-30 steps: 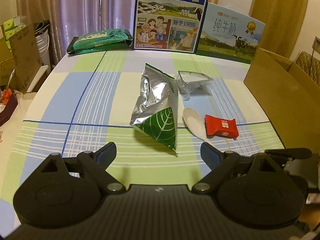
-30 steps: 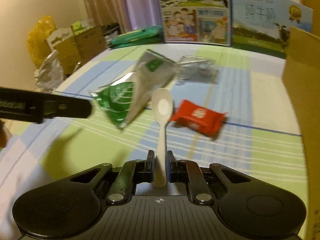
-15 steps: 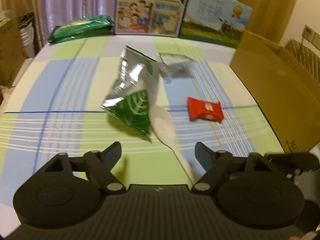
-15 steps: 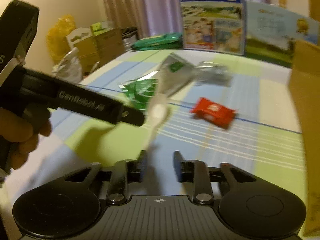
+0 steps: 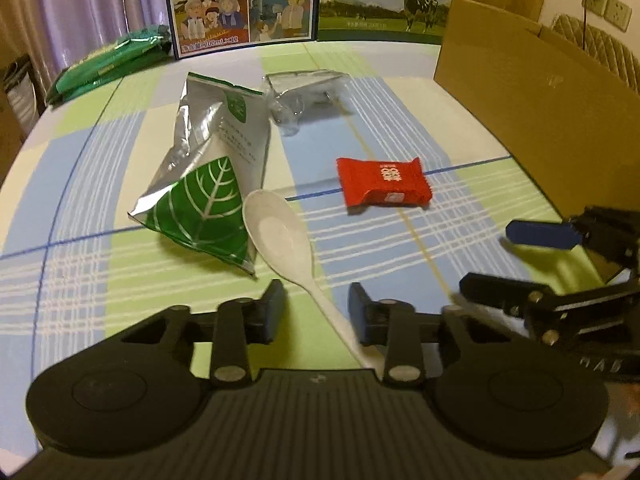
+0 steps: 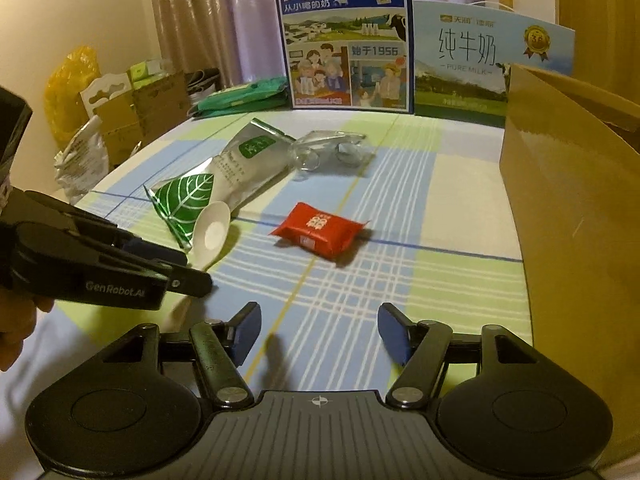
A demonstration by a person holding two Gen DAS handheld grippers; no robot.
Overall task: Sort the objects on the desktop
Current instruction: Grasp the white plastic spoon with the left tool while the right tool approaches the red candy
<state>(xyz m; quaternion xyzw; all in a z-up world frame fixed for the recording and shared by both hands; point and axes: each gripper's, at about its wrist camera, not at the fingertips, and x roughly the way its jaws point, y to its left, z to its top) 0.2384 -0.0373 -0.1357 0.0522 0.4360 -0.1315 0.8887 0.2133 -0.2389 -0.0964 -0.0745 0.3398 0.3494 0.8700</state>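
The spoon (image 5: 280, 240) is lying on the table (image 5: 72, 184), its bowl against the leaf-printed bag (image 5: 208, 176) and its handle running between your left gripper's (image 5: 316, 310) spread fingers. You are lining up: center the handle, then squeeze evenly. Your right gripper (image 6: 318, 332) is hanging spread and empty. The milk box (image 6: 344, 40) is reading "1956"; the gripper body, "GenRobot.AI".

Blue milk carton (image 6: 346, 36): "纯牛奶" in large white characters, "始于1956" on a lower panel; in the left wrist view "200mL×12" partly legible along its bottom edge. Pale landscape carton (image 6: 480, 60): "纯牛奶", "PURE MILK". Left hand-held gripper (image 6: 192, 276): "GenRobot.AI" on its side. Red snack packet (image 6: 318, 230): white emblem, unreadable.
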